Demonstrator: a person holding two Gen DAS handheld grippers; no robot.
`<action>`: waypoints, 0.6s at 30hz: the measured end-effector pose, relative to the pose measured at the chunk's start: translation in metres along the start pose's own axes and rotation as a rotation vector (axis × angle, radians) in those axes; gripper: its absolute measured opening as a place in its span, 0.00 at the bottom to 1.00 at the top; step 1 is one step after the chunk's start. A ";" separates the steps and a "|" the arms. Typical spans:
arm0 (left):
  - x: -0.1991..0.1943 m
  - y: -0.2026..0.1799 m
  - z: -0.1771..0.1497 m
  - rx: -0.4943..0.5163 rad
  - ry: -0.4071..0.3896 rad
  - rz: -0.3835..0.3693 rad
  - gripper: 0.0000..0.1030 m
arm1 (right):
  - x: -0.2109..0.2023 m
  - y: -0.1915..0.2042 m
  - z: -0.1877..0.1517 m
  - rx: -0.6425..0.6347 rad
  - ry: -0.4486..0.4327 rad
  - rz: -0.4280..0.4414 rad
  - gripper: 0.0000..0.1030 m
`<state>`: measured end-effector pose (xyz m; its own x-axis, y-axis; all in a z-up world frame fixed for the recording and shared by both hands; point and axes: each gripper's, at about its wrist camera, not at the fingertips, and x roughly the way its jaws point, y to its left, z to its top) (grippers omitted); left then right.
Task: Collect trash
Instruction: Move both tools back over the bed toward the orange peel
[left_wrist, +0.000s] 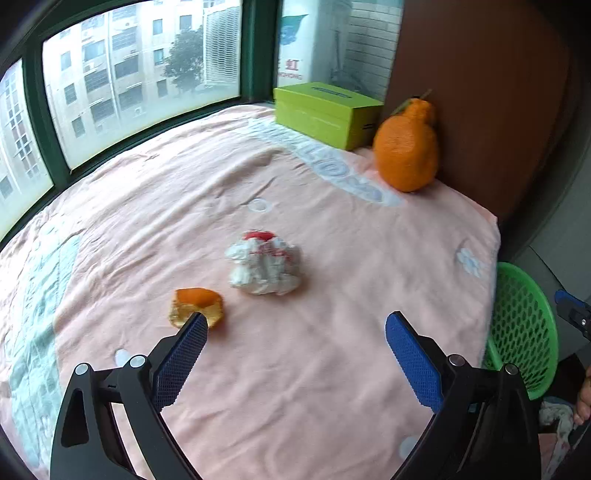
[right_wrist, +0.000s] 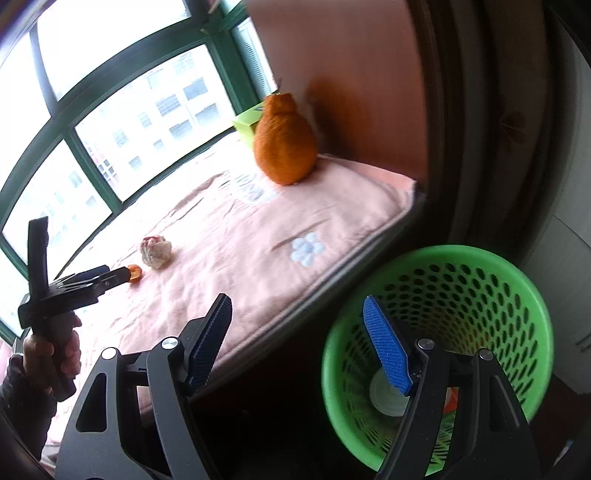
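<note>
Pink blanket (left_wrist: 295, 369) with pale flower prints covers the window seat, and most of the trash lies on it. At about nine o'clock on the blanket in the left wrist view sits a piece of orange peel (left_wrist: 197, 308), its near edge hidden behind the tip of one finger of the left gripper (left_wrist: 295, 323). That gripper's jaws stand wide with nothing between them but blanket; whether the finger touches the peel I cannot tell. Just beside the peel, toward the centre, rests a crumpled white tissue (left_wrist: 264, 267) with red marks. At twelve o'clock a lime-green box (left_wrist: 327, 112) stands by the window (left_wrist: 129, 74), and at about one o'clock a whole orange fruit (left_wrist: 406, 147) leans at the brown wall panel (left_wrist: 480, 92). At three o'clock, off the blanket's edge, stands the green mesh bin (left_wrist: 524, 325).

In the right wrist view, a hand (right_wrist: 48, 358) at nine o'clock grips the left gripper's handle. The right gripper (right_wrist: 297, 325) hangs over the gap between seat and bin, jaws wide and empty, one blue pad (right_wrist: 386, 350) over the bin's mouth. Inside the bin lie a white disc (right_wrist: 384, 395) and an orange scrap (right_wrist: 451, 400).
</note>
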<state>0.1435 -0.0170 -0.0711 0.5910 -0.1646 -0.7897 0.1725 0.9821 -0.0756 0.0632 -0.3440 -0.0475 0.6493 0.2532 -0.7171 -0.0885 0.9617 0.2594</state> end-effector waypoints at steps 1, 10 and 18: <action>0.003 0.012 -0.001 -0.015 0.004 0.014 0.91 | 0.004 0.006 0.001 -0.007 0.005 0.007 0.71; 0.036 0.071 -0.006 -0.095 0.068 0.044 0.87 | 0.035 0.054 0.013 -0.063 0.042 0.066 0.71; 0.056 0.078 -0.004 -0.107 0.092 0.013 0.81 | 0.062 0.083 0.022 -0.105 0.074 0.097 0.71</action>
<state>0.1871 0.0504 -0.1234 0.5172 -0.1471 -0.8431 0.0769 0.9891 -0.1255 0.1126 -0.2511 -0.0562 0.5768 0.3487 -0.7387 -0.2290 0.9371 0.2635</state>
